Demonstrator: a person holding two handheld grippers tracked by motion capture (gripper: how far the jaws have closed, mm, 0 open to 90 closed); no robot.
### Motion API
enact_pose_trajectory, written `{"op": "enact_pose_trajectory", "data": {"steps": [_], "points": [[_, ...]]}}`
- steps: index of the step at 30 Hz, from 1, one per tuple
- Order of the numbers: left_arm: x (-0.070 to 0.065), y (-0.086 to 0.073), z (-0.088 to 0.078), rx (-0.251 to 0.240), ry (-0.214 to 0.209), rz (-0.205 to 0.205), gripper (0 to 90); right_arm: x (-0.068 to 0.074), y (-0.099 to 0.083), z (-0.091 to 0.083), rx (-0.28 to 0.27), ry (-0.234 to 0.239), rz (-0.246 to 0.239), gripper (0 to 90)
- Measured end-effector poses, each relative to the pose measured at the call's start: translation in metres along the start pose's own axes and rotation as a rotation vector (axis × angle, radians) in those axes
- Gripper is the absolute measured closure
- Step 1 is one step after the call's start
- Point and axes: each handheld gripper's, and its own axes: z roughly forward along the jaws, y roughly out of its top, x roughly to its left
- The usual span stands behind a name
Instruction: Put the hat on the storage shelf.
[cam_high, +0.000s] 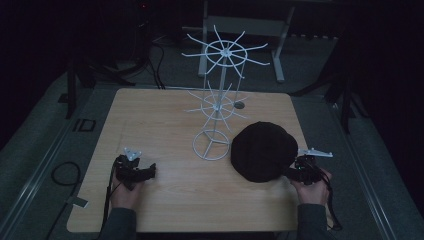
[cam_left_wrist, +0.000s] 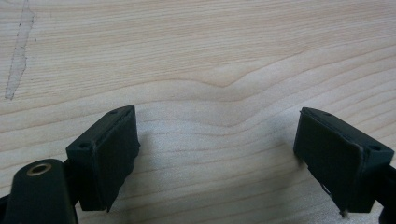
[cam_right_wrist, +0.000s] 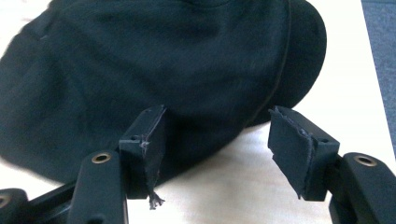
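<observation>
Right claw (cam_right_wrist: 215, 149) is standing wide at the edge of the black cap (cam_high: 263, 151), gripping nothing.

The cap is lying flat on the wooden counter (cam_high: 165, 200), at its right side, just beside the round base of the white wire rack (cam_high: 216, 105). In the right gripper view the claw's jaws are gaping wide just off the cap's near rim, one jaw over the fabric and the other over bare wood, so the pads are not pressing on it; this looks like a stance for taking the rim, probably to lift the cap toward the rack's prongs. The left claw (cam_left_wrist: 217, 154) is also standing wide and holding nothing, pointing at bare wood at the counter's left, seemingly parked out of the way.
</observation>
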Motion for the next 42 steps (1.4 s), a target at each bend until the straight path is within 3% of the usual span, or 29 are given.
{"op": "enact_pose_trajectory", "data": {"steps": [10, 16, 20, 26, 35, 37, 42], "points": [[0.000, 0.000, 0.000, 0.001, -0.003, 0.001, 14.5, -0.003, 0.013, 0.029, 0.044, -0.029, 0.071, 34.3], [-0.001, 0.000, 0.000, 0.002, -0.004, 0.003, 14.5, -0.004, 0.014, 0.044, 0.113, -0.053, 0.096, 33.4], [-0.001, 0.000, 0.000, 0.002, -0.004, 0.004, 14.5, -0.009, 0.014, 0.059, 0.182, -0.027, 0.135, 36.0], [-0.001, 0.000, 0.000, 0.003, -0.005, 0.004, 14.5, -0.006, 0.017, 0.061, 0.196, -0.063, 0.128, 39.2], [-0.001, 0.000, 0.000, 0.000, -0.006, 0.003, 14.5, -0.009, 0.020, 0.062, 0.192, -0.087, 0.147, 67.8], [-0.001, 0.000, 0.000, 0.000, -0.006, 0.003, 14.5, -0.012, 0.019, 0.062, 0.178, -0.082, 0.152, 69.0], [-0.001, 0.000, 0.000, 0.000, -0.006, 0.003, 14.5, -0.014, 0.019, 0.064, 0.170, -0.088, 0.090, 69.0]]}}
